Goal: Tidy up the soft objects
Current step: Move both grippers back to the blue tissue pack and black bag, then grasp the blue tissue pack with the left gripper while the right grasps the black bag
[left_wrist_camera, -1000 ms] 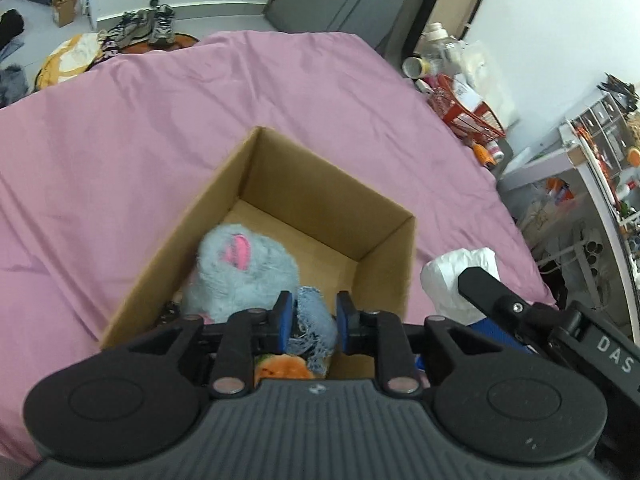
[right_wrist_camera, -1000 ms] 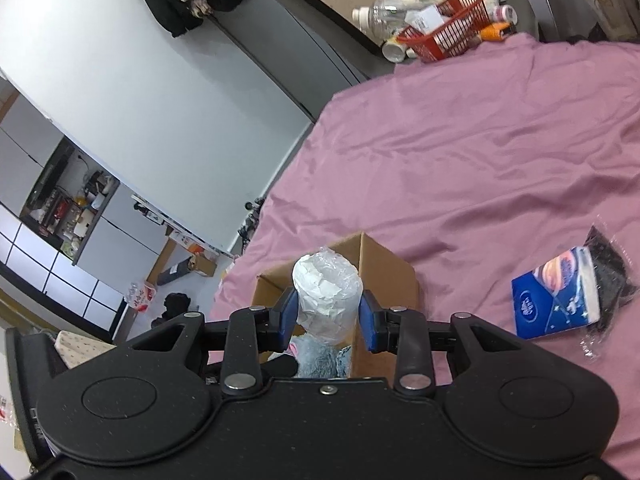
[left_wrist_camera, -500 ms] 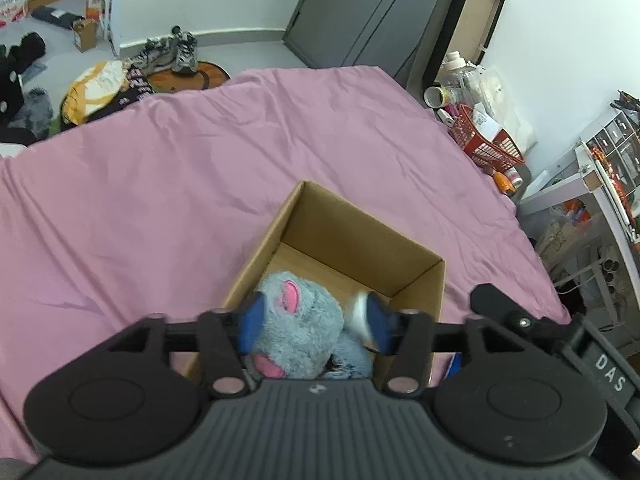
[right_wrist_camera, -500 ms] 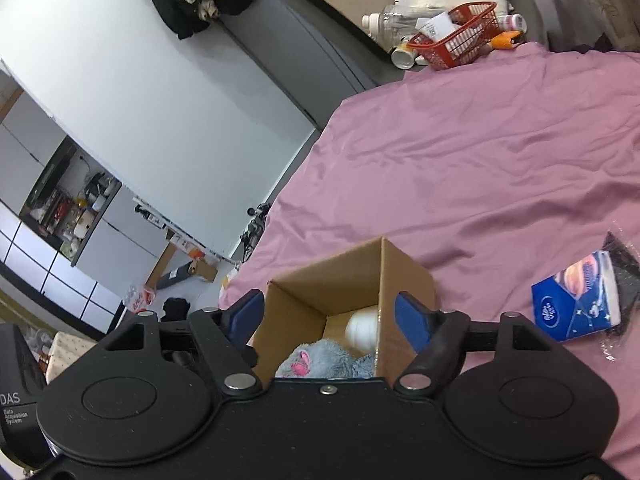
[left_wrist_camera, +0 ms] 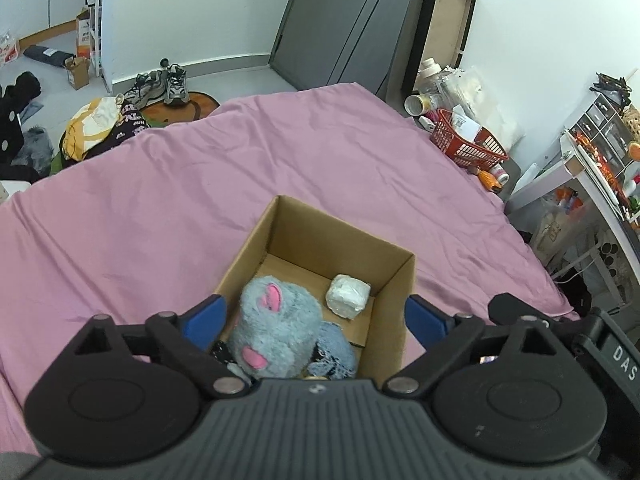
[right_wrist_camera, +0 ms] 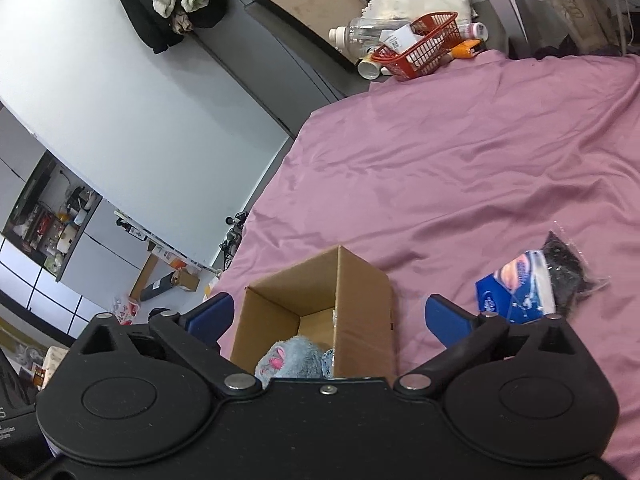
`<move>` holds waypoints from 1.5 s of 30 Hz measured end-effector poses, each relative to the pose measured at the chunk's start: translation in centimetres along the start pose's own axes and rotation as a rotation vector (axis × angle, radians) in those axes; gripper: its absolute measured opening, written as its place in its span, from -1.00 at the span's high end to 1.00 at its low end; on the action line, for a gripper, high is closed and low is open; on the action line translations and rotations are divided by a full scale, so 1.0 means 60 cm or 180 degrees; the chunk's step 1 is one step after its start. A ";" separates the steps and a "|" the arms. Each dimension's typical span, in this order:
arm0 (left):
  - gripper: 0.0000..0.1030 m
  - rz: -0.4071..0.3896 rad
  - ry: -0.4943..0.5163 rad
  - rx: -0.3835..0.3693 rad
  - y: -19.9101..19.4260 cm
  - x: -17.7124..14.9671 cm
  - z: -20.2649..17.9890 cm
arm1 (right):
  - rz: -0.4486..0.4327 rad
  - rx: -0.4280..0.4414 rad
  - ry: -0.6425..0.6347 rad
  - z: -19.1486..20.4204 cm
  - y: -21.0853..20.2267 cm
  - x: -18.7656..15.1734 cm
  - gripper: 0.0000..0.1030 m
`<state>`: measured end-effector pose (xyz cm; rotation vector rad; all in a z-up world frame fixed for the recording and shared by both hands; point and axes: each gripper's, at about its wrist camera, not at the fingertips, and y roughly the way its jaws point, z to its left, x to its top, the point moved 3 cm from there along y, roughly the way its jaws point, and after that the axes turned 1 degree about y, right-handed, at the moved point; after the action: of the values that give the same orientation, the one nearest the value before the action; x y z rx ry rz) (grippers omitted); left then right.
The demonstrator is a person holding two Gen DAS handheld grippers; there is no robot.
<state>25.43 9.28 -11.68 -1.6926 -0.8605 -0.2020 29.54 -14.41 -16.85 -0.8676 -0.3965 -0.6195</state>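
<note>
Both grippers (left_wrist_camera: 316, 316) (right_wrist_camera: 326, 314): spread wide, nothing held. Box (left_wrist_camera: 394, 264): plush (left_wrist_camera: 276, 328), roll (left_wrist_camera: 347, 295) contained. Tissue pack (right_wrist_camera: 516, 288), near bed's right edge, is best squeezed gently.

— What is your gear hanging over?
— A bed under a wrinkled pink sheet (left_wrist_camera: 168, 208), with an open cardboard box (left_wrist_camera: 394, 320) standing on it.
— And to your right?
— A blue tissue pack (right_wrist_camera: 516, 288) touching a black bagged item (right_wrist_camera: 568, 268).
</note>
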 end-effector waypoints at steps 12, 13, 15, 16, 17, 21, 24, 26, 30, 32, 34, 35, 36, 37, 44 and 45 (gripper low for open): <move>-0.96 -0.0087 0.0066 0.0001 -0.017 -0.020 -0.074 | -0.0034 0.0076 0.0197 -0.055 -0.063 0.028 -1.00; -0.96 -0.0096 0.0081 -0.0009 -0.018 -0.022 -0.081 | -0.0039 0.0079 0.0220 -0.062 -0.067 0.030 -1.00; -0.96 -0.0124 0.0110 0.0016 -0.019 -0.026 -0.095 | -0.0039 0.0080 0.0247 -0.075 -0.074 0.034 -1.00; -0.96 -0.0142 0.0118 0.0037 -0.019 -0.028 -0.102 | -0.0043 0.0087 0.0254 -0.081 -0.076 0.036 -1.00; -0.96 -0.0160 0.0109 0.0050 -0.020 -0.030 -0.108 | -0.0033 0.0081 0.0273 -0.087 -0.077 0.039 -1.00; -0.96 -0.0149 0.0139 0.0086 -0.020 -0.037 -0.130 | 0.0002 0.0059 0.0398 -0.114 -0.086 0.046 -1.00; -0.96 -0.0156 0.0196 0.0089 -0.020 -0.042 -0.149 | -0.0016 0.0081 0.0466 -0.130 -0.098 0.051 -1.00; -0.96 -0.0178 0.0217 0.0153 -0.020 -0.045 -0.162 | -0.0006 0.0080 0.0541 -0.141 -0.104 0.055 -1.00; -0.96 -0.0150 0.0259 0.0171 -0.014 -0.051 -0.181 | -0.0023 0.0125 0.0698 -0.161 -0.112 0.061 -1.00; -0.96 -0.0121 0.0296 0.0165 -0.008 -0.055 -0.192 | -0.0082 0.0046 0.0789 -0.175 -0.116 0.064 -1.00; -0.95 -0.0119 0.0311 0.0155 -0.004 -0.059 -0.202 | -0.0112 -0.0040 0.0893 -0.194 -0.117 0.067 -1.00; -0.95 -0.0111 0.0318 0.0145 -0.001 -0.061 -0.207 | -0.0115 -0.0071 0.0969 -0.204 -0.115 0.066 -0.99; -0.95 -0.0095 0.0326 0.0124 0.003 -0.063 -0.211 | -0.0115 -0.0093 0.1026 -0.213 -0.113 0.065 -0.99; -0.95 -0.0075 0.0339 0.0099 0.007 -0.066 -0.216 | -0.0107 -0.0136 0.1097 -0.224 -0.110 0.063 -0.99; -0.92 0.0072 0.0414 0.0042 0.045 -0.083 -0.254 | -0.0007 -0.0200 0.1430 -0.271 -0.084 0.047 -0.79; -0.90 0.0099 0.0427 0.0045 0.053 -0.087 -0.259 | 0.0007 -0.0208 0.1466 -0.275 -0.081 0.045 -0.78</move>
<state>28.40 -7.15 -12.06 -1.6584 -0.7339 -0.2842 29.66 -30.97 -22.30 -0.7591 0.0412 -0.8097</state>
